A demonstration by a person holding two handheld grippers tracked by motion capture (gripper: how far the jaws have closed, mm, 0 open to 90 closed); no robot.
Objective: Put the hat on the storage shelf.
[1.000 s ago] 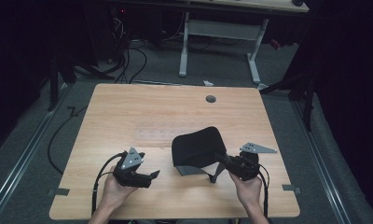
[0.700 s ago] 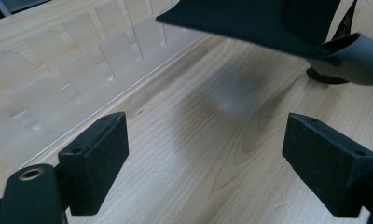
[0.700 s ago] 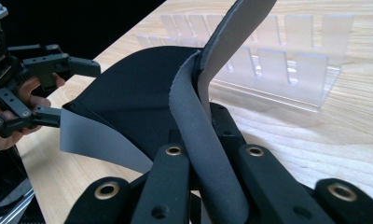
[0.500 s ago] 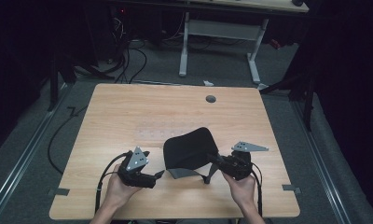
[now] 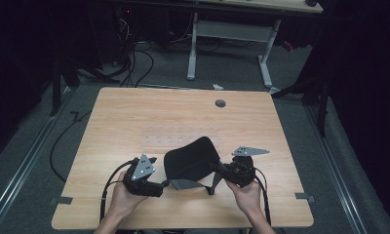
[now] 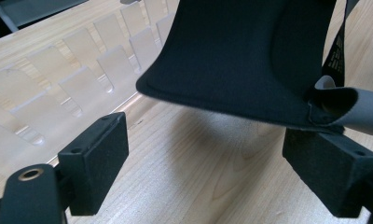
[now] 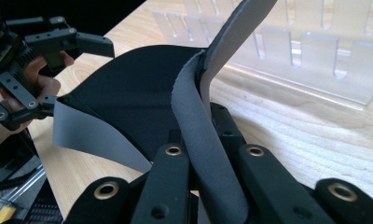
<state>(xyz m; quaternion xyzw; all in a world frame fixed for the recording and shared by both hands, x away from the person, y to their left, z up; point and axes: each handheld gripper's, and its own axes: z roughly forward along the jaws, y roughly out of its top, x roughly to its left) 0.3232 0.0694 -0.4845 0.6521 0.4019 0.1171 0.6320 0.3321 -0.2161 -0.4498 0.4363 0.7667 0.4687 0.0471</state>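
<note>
A black curved padded piece point(image 5: 190, 158) with grey straps hangs just above the wooden table point(image 5: 134, 117) near its front edge. My right gripper point(image 5: 218, 171) is shut on one grey strap point(image 7: 194, 116), which runs up between its jaws point(image 7: 205, 135). My left gripper point(image 5: 159, 176) stands open at the pad's left end, beside the other grey strap point(image 5: 183, 184). In the left gripper view the jaws point(image 6: 222, 163) are wide apart, with the black pad point(image 6: 240, 51) above them and the grey strap's end point(image 6: 357, 107) over the right jaw. The left gripper point(image 7: 68, 74) is also seen across the pad.
A clear plastic slotted rack point(image 5: 178, 139) lies flat on the table just behind the pad, also seen as the rack point(image 6: 82, 56) and the rack point(image 7: 292, 51). A round cable hole point(image 5: 220, 103) sits at the table's far side. Cables point(image 5: 61, 141) trail on the floor at left.
The right gripper has carried the pad leftward, toward the left gripper. The left gripper has shifted slightly right, now at the pad's left strap.
</note>
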